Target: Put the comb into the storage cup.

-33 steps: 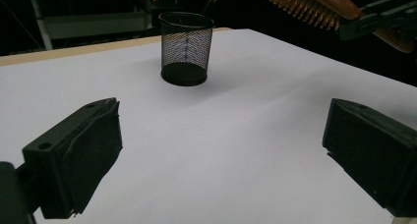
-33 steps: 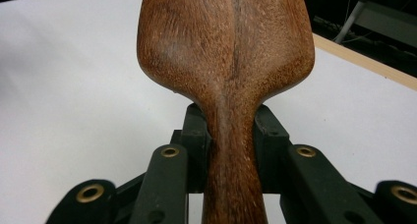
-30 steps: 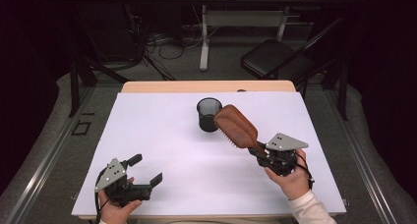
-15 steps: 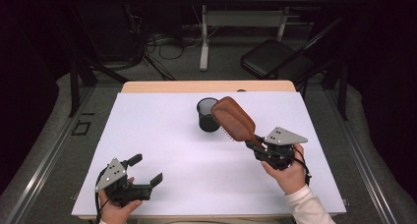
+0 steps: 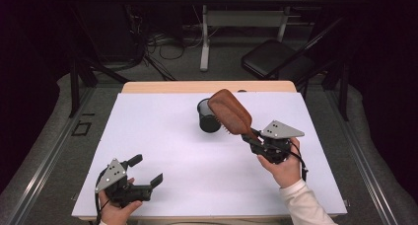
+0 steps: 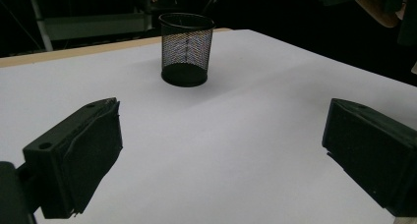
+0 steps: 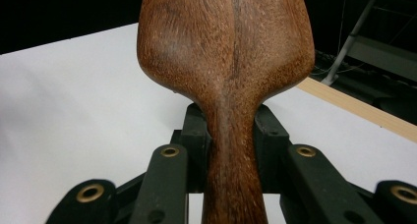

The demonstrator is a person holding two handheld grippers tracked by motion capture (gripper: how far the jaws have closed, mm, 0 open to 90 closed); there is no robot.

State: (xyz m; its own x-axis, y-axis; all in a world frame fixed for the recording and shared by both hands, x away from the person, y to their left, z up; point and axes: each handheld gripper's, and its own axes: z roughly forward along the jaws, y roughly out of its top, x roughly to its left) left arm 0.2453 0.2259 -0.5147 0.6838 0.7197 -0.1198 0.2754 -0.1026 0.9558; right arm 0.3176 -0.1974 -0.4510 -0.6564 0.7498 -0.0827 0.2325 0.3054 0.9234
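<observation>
A brown wooden hairbrush (image 5: 230, 112) hangs in the air over the white table (image 5: 162, 136), its head partly in front of a black mesh cup (image 5: 207, 117). My right gripper (image 5: 252, 137) is shut on the brush's handle (image 7: 230, 150), bristles facing down. In the right gripper view the brush's wooden back (image 7: 226, 37) rises between the jaws. My left gripper (image 5: 146, 171) rests open near the table's front left corner, nothing between its fingers (image 6: 78, 155). The mesh cup (image 6: 187, 48) stands upright ahead of it.
A tan wooden strip (image 5: 207, 87) runs along the table's far edge. Beyond it stand a dark folding chair (image 5: 276, 57), table legs and cables on the floor. A person's right hand and white sleeve (image 5: 300, 200) come in from the bottom right.
The right gripper has lifted the hairbrush up and toward the mesh cup, so its head now overlaps the cup. The left gripper has not moved.
</observation>
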